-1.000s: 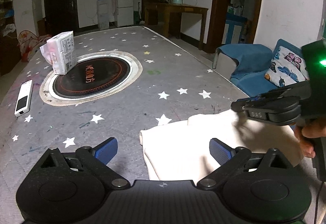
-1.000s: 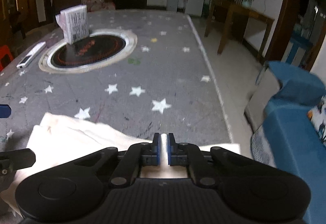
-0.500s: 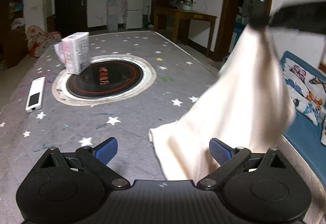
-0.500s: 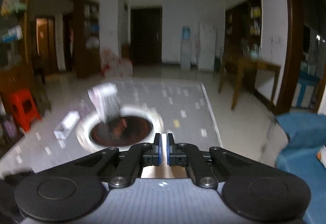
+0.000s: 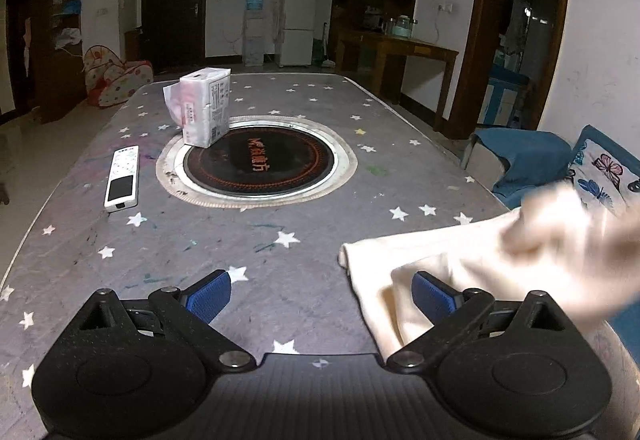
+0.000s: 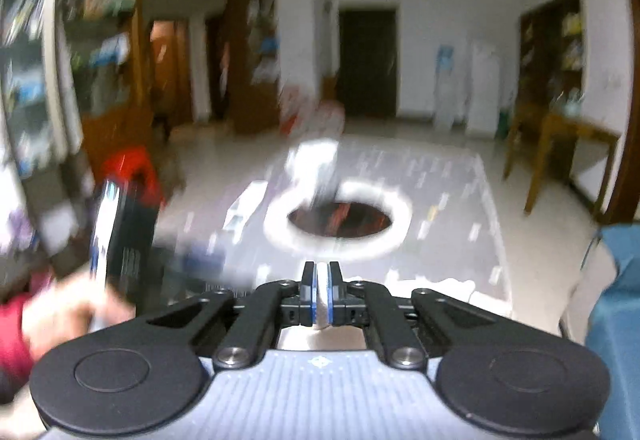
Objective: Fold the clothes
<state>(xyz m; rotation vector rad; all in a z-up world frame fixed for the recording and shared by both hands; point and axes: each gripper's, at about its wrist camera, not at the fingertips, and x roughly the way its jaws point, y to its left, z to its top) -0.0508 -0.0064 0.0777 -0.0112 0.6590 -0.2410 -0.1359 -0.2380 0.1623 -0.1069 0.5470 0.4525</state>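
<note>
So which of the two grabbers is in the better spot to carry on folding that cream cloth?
Probably the right gripper: it is already shut on the cream cloth. The left gripper is open and holds nothing, though the cloth's near edge lies by its right finger.

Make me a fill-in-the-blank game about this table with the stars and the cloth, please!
1. The left gripper has its jaws wide ____.
2. The right gripper has its jaws shut on a bit of ____ cloth.
3. The white remote lies on the table to the ____ of the round black cooktop.
4. The tissue pack stands partly on the cooktop's ____ edge.

Missing words: open; cream; left; far
</note>
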